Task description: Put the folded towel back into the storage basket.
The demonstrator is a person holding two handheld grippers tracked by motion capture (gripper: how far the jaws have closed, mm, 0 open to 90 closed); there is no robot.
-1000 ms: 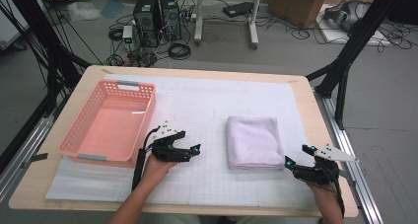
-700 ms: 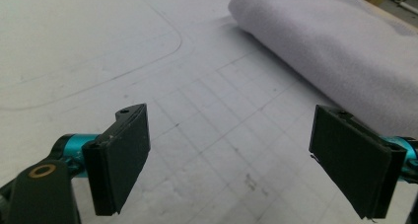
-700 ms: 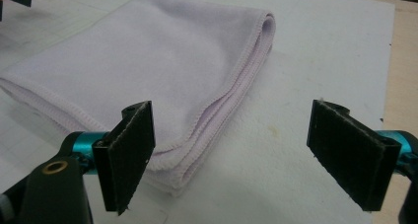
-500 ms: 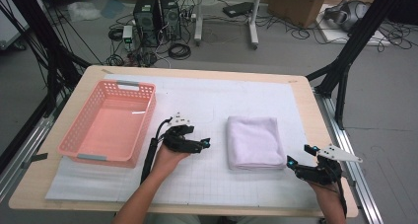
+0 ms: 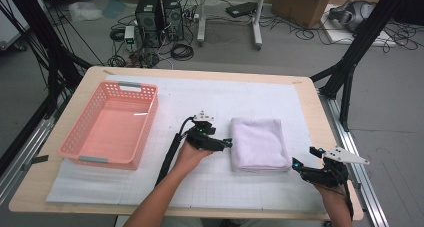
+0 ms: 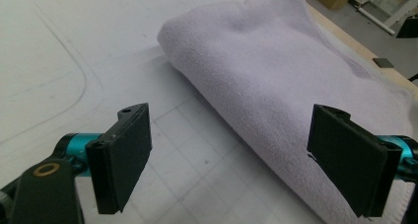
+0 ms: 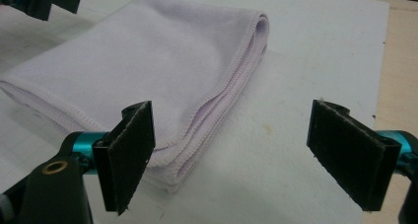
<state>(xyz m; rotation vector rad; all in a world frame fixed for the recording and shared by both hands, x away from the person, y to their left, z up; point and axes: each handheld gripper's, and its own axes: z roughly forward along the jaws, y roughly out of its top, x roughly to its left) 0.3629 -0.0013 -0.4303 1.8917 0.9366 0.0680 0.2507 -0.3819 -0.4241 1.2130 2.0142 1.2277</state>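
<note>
- Folded lilac towel (image 5: pixel 259 143) lying flat right of the tabletop's (image 5: pixel 310 94) centre, nearer its front edge.
- Left gripper (image 5: pixel 226 144) just beside towel's left edge, jaws apart, empty.
- Right gripper (image 5: pixel 300 163) near towel's front right corner, jaws apart, empty.
- No readable writing or labels anywhere.

Even, soft light falls from above, bright on the white mat (image 5: pixel 150 187) and dimmer on the grey floor beyond the table's (image 5: pixel 30 197) far edge. Shadows are faint: a thin one hugs the folded towel's (image 5: pixel 259 143) edges and another lies inside the pink basket (image 5: pixel 75 137), where a small glint shows. The high view is a little grainy and soft. In the two gripper views the black pads close up are slightly soft, the towel's weave is sharp, and the far corners blur.
</note>
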